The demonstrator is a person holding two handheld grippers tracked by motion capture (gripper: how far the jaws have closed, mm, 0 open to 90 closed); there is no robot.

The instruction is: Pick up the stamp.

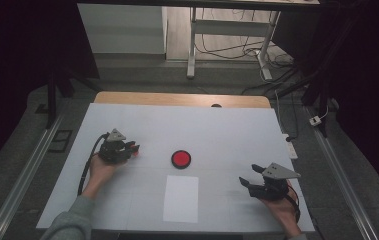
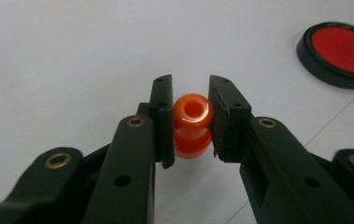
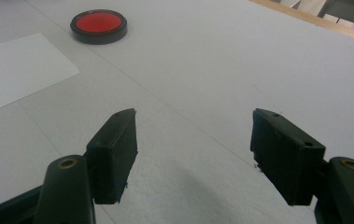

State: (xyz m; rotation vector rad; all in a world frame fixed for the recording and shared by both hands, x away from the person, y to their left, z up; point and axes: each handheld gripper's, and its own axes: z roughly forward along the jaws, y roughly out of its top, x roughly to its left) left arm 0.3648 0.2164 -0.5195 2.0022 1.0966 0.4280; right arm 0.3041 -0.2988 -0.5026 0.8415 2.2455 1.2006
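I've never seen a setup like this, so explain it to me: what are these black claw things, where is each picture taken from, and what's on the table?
A person sits at a white table and holds a two-jaw tool in each hand. The wide picture comes from a camera above, looking down. The other two come from small cameras riding on the tools, looking along their black jaws.

The left hand-held gripper has its jaws pressed on a small orange bead-like piece, shaped like two stacked rings with a hole on top. The right hand-held gripper stands open with nothing between its jaws, just above the table.

Also on the table: a round red disc with a black rim in the middle, and a white sheet of paper just nearer the person.
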